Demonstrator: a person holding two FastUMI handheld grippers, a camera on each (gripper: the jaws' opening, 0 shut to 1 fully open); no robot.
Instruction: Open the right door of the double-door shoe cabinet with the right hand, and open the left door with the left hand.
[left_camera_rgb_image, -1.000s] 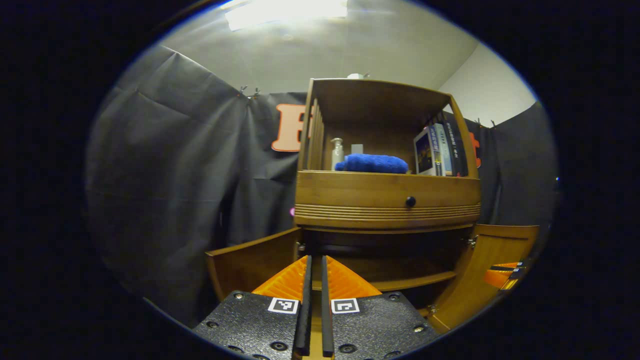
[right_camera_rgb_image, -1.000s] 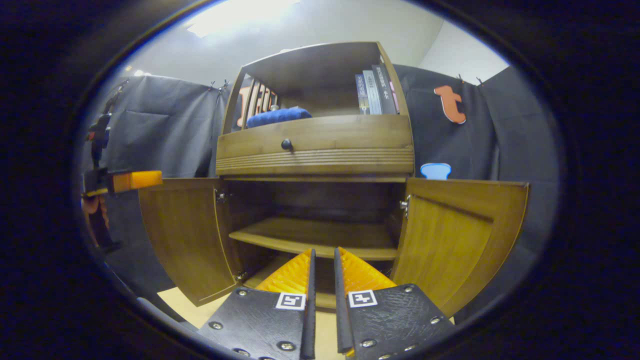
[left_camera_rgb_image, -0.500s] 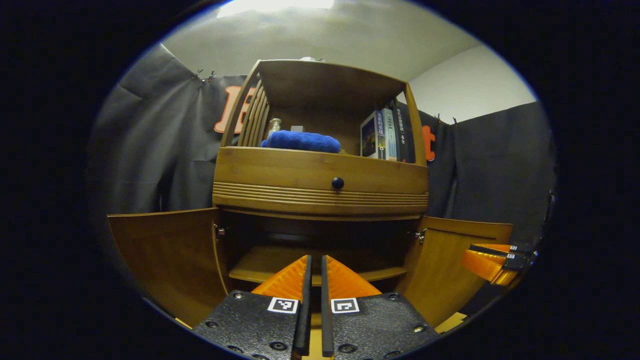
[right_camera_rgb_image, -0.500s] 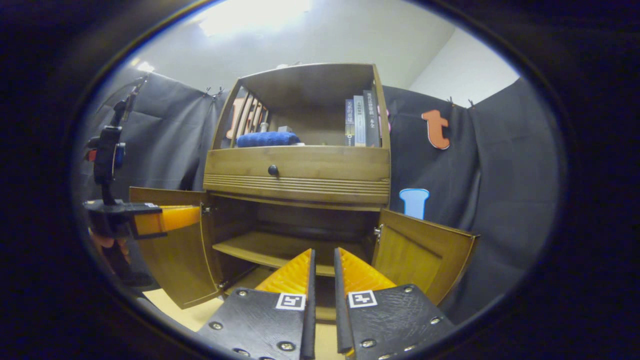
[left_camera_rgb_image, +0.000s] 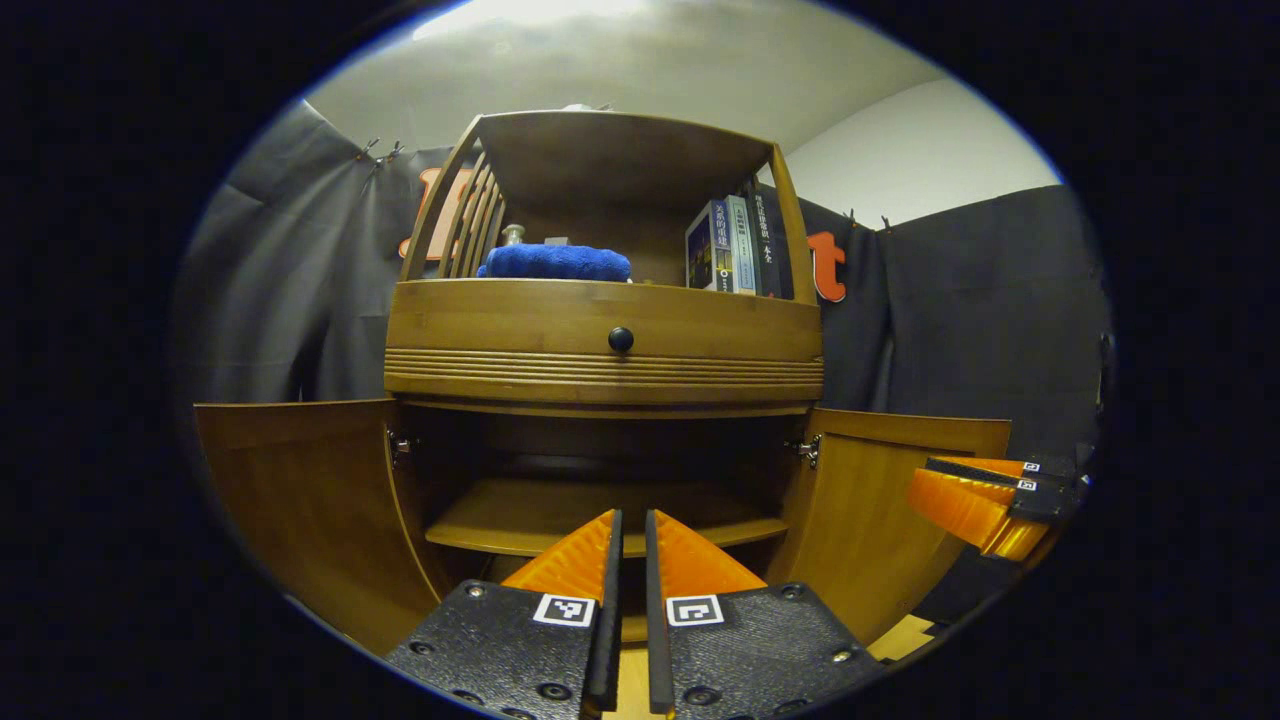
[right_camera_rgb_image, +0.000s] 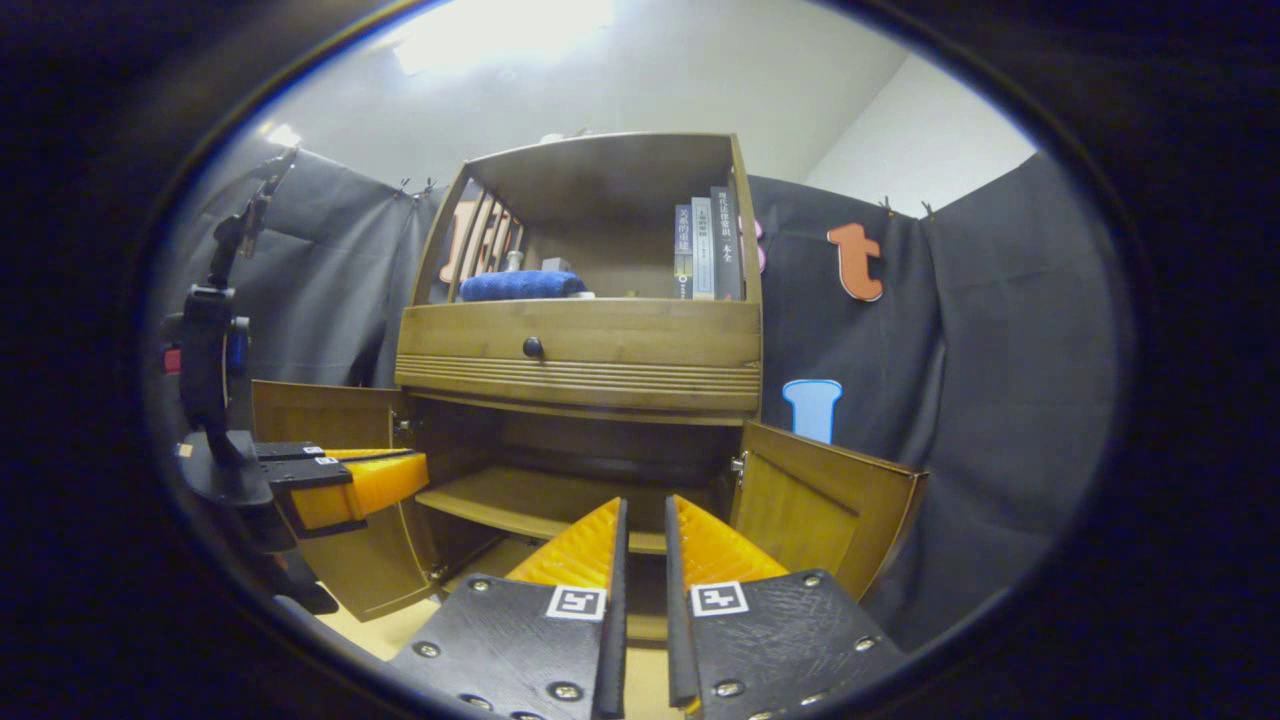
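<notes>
Left door (left_camera_rgb_image: 300, 500) of the shoe cabinet (left_camera_rgb_image: 600, 340): swung open, left of the left claw (left_camera_rgb_image: 627, 530), which is nearly closed, empty. Right door (right_camera_rgb_image: 820, 510): open, right of the right claw (right_camera_rgb_image: 640, 520), likewise nearly closed, holding nothing.

Both the left gripper (left_camera_rgb_image: 628, 525) and the right gripper (right_camera_rgb_image: 642, 515) sit at bottom centre, fingers nearly together, gripping nothing.

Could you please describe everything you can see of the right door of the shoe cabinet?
The right door is a flat brown wooden panel, hinged with a small metal fitting at the cabinet's lower opening. It stands swung wide open, upright, showing its inner face with a raised rail near the top. Neither tool touches it; dark cloth hangs behind.
</notes>
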